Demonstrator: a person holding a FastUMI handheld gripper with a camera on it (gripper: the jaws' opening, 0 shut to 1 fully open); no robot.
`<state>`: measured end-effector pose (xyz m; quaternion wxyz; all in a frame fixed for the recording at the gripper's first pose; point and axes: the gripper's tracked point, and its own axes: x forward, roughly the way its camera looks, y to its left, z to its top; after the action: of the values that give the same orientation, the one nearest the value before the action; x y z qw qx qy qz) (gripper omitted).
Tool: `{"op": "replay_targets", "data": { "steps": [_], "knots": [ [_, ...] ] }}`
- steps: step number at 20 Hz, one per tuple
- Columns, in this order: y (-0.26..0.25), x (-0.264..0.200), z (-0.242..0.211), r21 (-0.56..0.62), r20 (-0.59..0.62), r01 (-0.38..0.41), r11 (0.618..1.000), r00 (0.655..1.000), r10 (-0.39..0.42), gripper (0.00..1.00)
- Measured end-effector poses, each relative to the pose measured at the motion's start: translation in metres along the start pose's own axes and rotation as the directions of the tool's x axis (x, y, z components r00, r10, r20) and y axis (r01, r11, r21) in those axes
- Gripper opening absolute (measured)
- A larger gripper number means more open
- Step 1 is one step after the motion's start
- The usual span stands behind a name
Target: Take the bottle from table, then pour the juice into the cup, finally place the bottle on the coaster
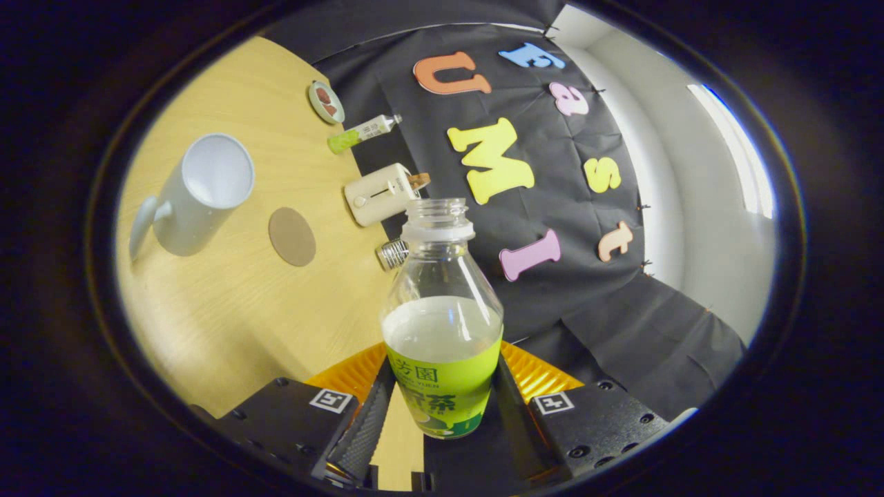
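Observation:
A clear uncapped bottle [442, 324] with a green label and pale juice up to about its shoulder sits between my fingers. My gripper [440, 407] is shut on the bottle, both pads pressing its labelled sides. The whole view is rolled, so the wooden table [228, 317] looks tilted, and the bottle seems lifted off it. A white mug [197, 193] with a handle stands on the table beyond and to the left of the fingers, its mouth showing an empty inside. A round brown coaster [292, 236] lies flat between the mug and the bottle.
Along the table's far edge by the black cloth wall lie a small white toaster-like box [381, 193], a metal cap-like piece [393, 253], a small tube with a green end [362, 132] and a round tin [326, 102].

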<state>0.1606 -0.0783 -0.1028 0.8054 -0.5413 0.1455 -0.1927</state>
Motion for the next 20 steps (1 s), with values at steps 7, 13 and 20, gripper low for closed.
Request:
{"op": "replay_targets", "data": {
  "steps": [7, 13, 20],
  "knots": [
    [0.004, 0.001, 0.013, -0.183, 0.071, 0.035, 0.983, 0.997, -0.022, 0.80],
    [-0.009, 0.007, 0.038, -0.289, 0.121, 0.105, 0.952, 0.990, -0.072, 0.80],
    [-0.006, 0.003, 0.052, -0.442, 0.138, 0.128, 0.888, 0.988, -0.074, 0.80]
  ]
}}
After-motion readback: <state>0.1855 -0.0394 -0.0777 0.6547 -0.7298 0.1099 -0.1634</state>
